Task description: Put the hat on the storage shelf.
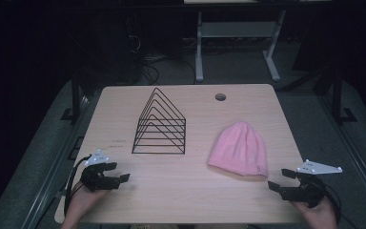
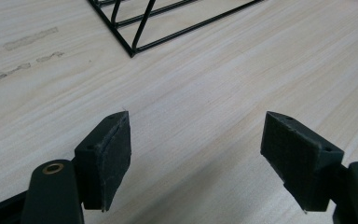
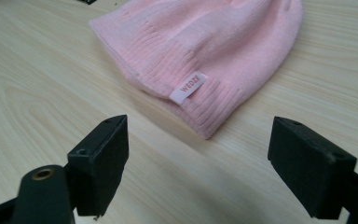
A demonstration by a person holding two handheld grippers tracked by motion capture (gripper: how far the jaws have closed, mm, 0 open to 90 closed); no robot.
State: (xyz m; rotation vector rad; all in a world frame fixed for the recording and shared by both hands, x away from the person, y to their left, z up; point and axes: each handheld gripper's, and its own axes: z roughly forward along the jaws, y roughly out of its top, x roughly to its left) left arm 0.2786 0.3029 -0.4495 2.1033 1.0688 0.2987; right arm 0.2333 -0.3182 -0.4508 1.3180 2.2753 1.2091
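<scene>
A pink knitted beanie [image 1: 239, 149] lies flat on the right half of the wooden table [image 1: 181, 191], its ribbed hem toward me. In the right gripper view the beanie [image 3: 200, 51] sits just beyond the jaws, with a small white label on the hem. My right gripper [image 1: 280, 180] rests near the front right edge, open and empty, a short way from the hem. A black wire rack [image 1: 159, 125] with triangular dividers stands left of centre. My left gripper [image 1: 123, 179] is open and empty at the front left, with the rack's corner [image 2: 131, 50] ahead of it.
A round cable hole [image 1: 220, 97] is cut in the table near its back edge. Behind the table stand a white desk frame [image 1: 236, 43] and cables on a dark floor. Faint smudges [image 2: 28, 39] mark the wood left of the rack.
</scene>
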